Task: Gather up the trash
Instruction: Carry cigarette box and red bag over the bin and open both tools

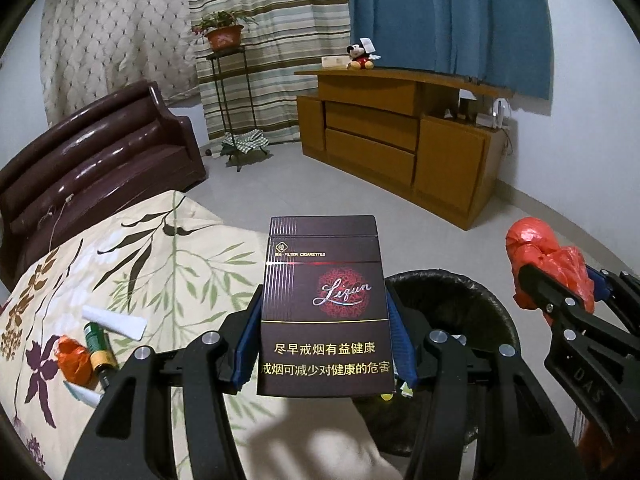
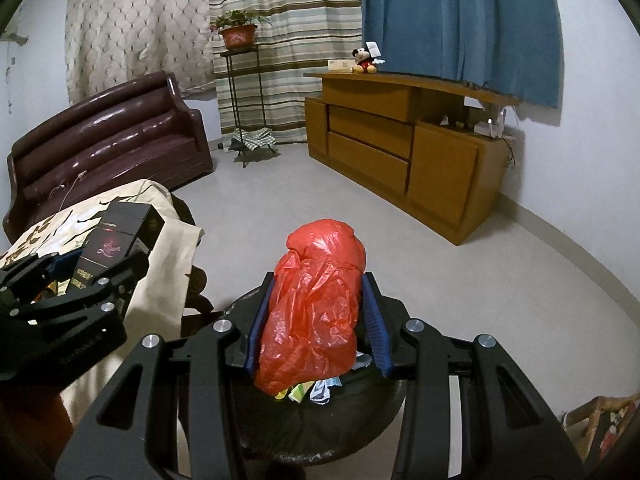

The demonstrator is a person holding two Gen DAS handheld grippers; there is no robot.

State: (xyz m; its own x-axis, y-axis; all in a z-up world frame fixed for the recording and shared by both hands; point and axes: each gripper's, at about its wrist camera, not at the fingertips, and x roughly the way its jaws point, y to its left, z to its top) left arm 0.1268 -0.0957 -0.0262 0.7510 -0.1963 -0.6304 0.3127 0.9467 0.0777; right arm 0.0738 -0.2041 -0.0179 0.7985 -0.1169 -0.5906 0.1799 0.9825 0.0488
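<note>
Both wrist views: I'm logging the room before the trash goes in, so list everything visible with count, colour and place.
cigarette pack: 1, dark maroon, in left gripper
plastic bag: 1, red, in right gripper
trash bin: 1, black-lined, below both grippers
bedspread: 1, cream floral, left; small litter on it
sofa: 1, maroon, back left
cabinet: 1, brown, right wall
potted plant: 1, on stand
left gripper: black, blue pads
right gripper: same

You are in a home living room: a brown leather sofa (image 2: pixel 108 136), a wooden cabinet (image 2: pixel 404 148), curtains (image 2: pixel 280 40), and a potted plant (image 2: pixel 238 30) on a stand.
</note>
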